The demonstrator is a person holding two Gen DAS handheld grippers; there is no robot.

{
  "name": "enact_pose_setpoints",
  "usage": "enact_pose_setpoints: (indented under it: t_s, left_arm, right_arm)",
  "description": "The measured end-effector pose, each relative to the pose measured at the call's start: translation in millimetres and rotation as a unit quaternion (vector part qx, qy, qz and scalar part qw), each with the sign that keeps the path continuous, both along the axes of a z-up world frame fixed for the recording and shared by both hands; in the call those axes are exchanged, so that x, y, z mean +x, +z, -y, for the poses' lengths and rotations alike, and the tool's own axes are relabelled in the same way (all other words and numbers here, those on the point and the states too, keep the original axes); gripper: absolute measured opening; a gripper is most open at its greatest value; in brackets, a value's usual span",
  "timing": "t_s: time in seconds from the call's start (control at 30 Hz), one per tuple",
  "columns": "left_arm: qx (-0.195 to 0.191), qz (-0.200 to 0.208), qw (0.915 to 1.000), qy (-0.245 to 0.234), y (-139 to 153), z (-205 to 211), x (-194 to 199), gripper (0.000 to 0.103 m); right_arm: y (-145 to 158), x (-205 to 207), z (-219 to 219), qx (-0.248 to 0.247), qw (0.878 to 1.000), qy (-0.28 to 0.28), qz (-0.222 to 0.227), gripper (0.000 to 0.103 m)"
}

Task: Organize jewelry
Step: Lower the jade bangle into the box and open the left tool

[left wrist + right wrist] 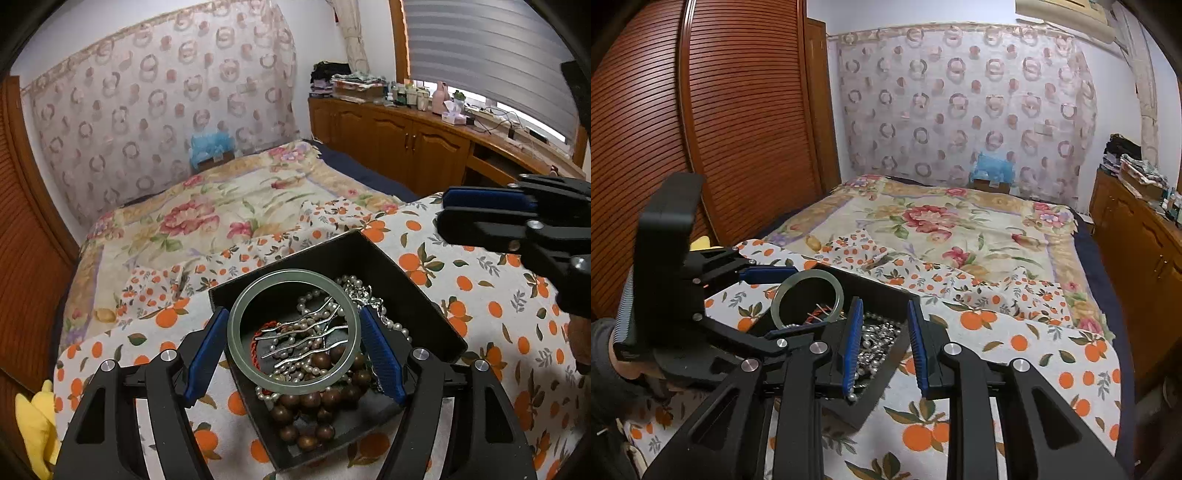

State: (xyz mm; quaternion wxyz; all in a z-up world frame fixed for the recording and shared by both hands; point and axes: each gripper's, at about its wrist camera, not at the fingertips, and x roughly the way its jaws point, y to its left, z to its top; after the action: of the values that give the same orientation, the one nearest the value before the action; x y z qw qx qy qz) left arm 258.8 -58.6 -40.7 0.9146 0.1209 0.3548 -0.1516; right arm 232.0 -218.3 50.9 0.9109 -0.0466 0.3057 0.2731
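Looking along the left tongs (pixel 293 345), we see their blue pads pressed against both sides of a pale green bangle (pixel 293 332), pinching it just above an open black box (pixel 417 306). Through the ring show silver hairpins (pixel 306 336) and a red cord (pixel 256 343); pearls (pixel 354 282) and brown beads (pixel 314 400) lie in a heap in the box below. The box rests on an orange-print cloth (pixel 491 295) spread over the bed (pixel 236 199). At the right edge the right tongs (pixel 443 210) reach in above the cloth, their tips near each other and apart from the box.

From the right wrist, the right tongs (pixel 884 343) stand a little apart with nothing gripped; the box's near corner and some pearls (pixel 875 339) show in the gap beneath them. To the left, the left tongs (pixel 790 299) hold the bangle (pixel 809 297) tilted over the box (pixel 882 288), one pad above its rim and one below. A sleeved hand (pixel 617 362) grips that tool at the left edge. The cloth (pixel 1015 343) covers the near part of the bed (pixel 960 221).
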Motion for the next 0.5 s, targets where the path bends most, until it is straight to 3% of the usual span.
enact_pose_setpoints:
  t_s: [0.5]
  left_arm:
    - [-0.033, 0.006, 0.9994, 0.008, 10, -11, -17, 0.076]
  right_arm:
    - [-13, -35, 8, 0.001, 1.0, 0.005, -0.014, 0.027]
